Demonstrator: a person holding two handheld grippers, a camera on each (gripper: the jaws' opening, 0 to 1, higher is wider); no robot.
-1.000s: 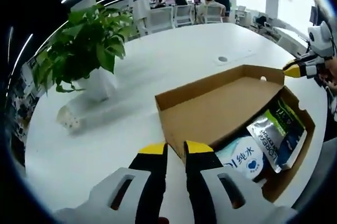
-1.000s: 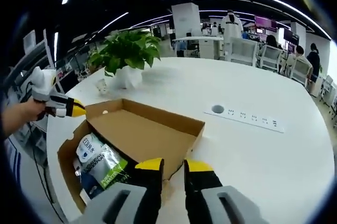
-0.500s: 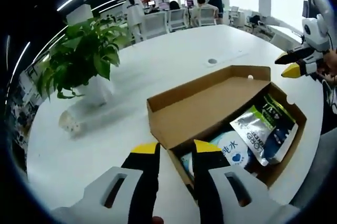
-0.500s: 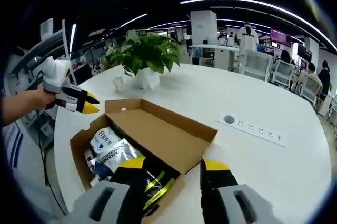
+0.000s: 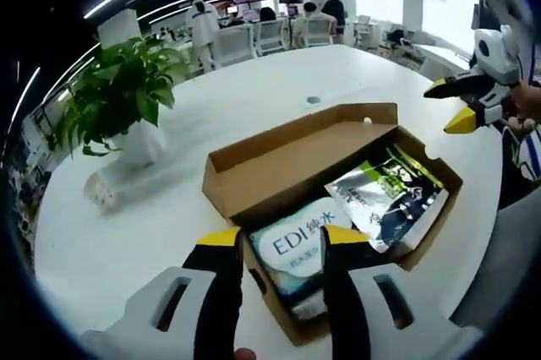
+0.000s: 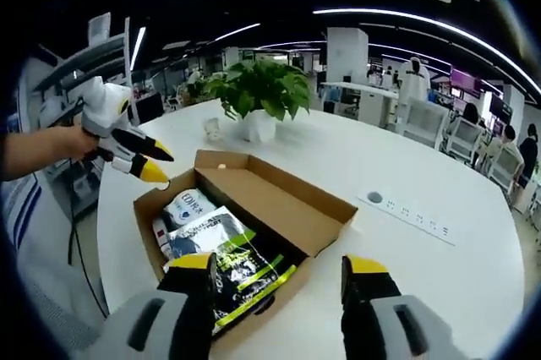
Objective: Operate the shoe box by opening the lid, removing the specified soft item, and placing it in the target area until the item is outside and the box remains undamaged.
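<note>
An open brown shoe box (image 5: 254, 176) (image 6: 325, 216) sits on the white table, its lid folded back. Inside lie a white soft pack marked EDI (image 5: 297, 246) (image 6: 189, 206) and a silver-and-dark pouch with green print (image 5: 390, 199) (image 6: 237, 260). My left gripper (image 5: 283, 242) is open, its jaws just above the box's near corner and the white pack. It also appears at the box's far left end (image 6: 144, 161), held by a hand. My right gripper (image 6: 279, 265) is wide open over the pouch end and shows at the right edge (image 5: 456, 106).
A potted green plant (image 5: 118, 94) (image 6: 262, 90) in a white pot stands beyond the box, with a small cup (image 5: 99, 191) (image 6: 211, 129) beside it. Power sockets (image 6: 414, 212) are set into the table. Office chairs and people are far behind.
Both grippers' jaws have opened wider. Both cameras have shifted over the box, so more of the packs inside shows. The box and packs have not moved.
</note>
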